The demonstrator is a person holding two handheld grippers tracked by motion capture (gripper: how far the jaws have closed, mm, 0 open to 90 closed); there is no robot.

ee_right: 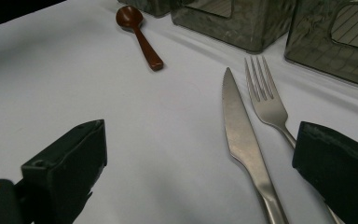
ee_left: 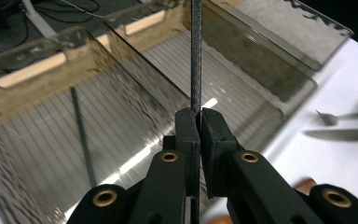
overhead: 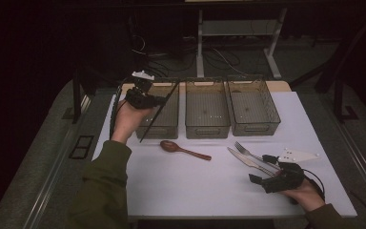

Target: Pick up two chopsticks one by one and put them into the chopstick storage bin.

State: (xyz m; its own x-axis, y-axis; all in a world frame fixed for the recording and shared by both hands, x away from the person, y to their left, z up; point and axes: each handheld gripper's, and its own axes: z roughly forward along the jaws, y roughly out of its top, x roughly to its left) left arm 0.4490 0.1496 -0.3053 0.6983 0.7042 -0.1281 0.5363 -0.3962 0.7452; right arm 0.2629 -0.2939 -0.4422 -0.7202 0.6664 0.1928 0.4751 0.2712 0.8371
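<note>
Chopstick (ee_left: 196, 56), dark, slim and finely patterned, stands pinched in the left gripper (ee_left: 199, 116) above a smoky plastic bin (ee_left: 121, 84); right gripper (ee_right: 196, 158) rests spread beside the knife (ee_right: 242, 135).

Three bins (overhead: 207, 108) — two chopsticks (overhead: 159, 111), one spoon (overhead: 184, 150), one knife (overhead: 247, 161), one fork (overhead: 246, 150).

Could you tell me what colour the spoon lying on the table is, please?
Reddish brown: the small wooden spoon shows best in the right gripper view.
</note>
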